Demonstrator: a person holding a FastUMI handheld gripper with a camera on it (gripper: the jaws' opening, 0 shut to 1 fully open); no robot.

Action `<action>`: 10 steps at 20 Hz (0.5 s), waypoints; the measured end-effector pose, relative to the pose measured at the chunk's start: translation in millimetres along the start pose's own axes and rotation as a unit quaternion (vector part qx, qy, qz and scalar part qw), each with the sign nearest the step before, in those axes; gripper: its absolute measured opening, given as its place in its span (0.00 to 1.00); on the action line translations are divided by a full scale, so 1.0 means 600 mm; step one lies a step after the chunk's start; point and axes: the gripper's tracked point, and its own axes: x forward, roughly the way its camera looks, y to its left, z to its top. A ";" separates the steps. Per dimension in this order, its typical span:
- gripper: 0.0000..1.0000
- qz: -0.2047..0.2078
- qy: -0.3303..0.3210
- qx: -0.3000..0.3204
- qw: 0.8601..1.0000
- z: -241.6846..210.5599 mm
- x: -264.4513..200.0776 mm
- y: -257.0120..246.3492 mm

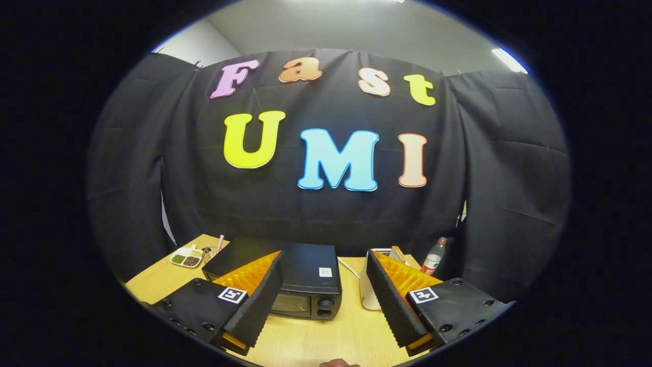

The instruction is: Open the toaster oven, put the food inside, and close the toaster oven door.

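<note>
The claw (323, 300) hangs above a pale wooden counter (316, 341) with its two fingers (254, 300) spread wide and nothing between them but open air; neither finger touches anything. The toaster oven (300, 280), a dark box with a glass door on its front and two knobs down the right side of that front, stands on the counter just ahead of the fingers and between them, nearer the left finger, which covers its left front corner; the door looks closed, though the part behind the finger cannot be judged. A small white sticker sits on the oven's top near its front right corner. Just right of the oven stands a white appliance (371, 293), half hidden by the right finger, with a white cable (349, 267) running behind it toward the oven; something tan shows at its top, too hidden to name. Beyond the left finger, at the counter's far left corner, lies a white divided dish (186, 257) holding small heaps of green and dark bits, with a pink stick (220, 243) upright just beside it. Beyond the right finger, against the black cloth wall, stands a clear bottle (434, 257) with a red cap.
</note>
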 end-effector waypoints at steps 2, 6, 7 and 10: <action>1.00 -0.016 -0.015 0.004 1.000 0.002 -0.027 -0.038; 1.00 -0.053 -0.027 0.015 0.998 -0.006 -0.053 -0.110; 0.99 -0.058 -0.029 0.018 0.998 -0.005 -0.058 -0.122; 1.00 -0.073 -0.036 0.013 0.997 -0.001 -0.070 -0.153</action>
